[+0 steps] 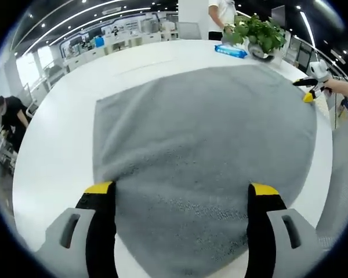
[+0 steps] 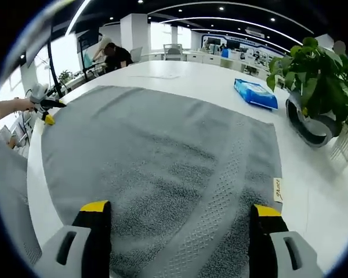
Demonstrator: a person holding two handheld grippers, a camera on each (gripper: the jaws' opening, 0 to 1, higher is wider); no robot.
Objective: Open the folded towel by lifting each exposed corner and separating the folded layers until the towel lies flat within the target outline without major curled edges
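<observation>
In the left gripper view the left gripper (image 1: pixel 182 194) has its yellow-tipped fingers (image 1: pixel 98 188) spread wide apart with nothing between them, hovering over the near edge of the grey towel (image 1: pixel 203 139). In the right gripper view the right gripper (image 2: pixel 181 209) stands the same way, fingers (image 2: pixel 94 207) apart and empty above the towel (image 2: pixel 156 168), close to the woven band and the small label (image 2: pixel 276 189) at its edge. The towel lies spread in what looks like a single layer on the white desk (image 1: pixel 64 133), its corners out and its edges mostly straight; I cannot make out any target outline on the desk. Beyond it sit a blue packet (image 2: pixel 255 92) and a potted plant (image 2: pixel 316 75), well clear of the cloth. My reading is that the unfolding is essentially done and the step in hand is a final check. The next move would call for smoothing any slight curl along the near edges, or nudging the towel square.
</observation>
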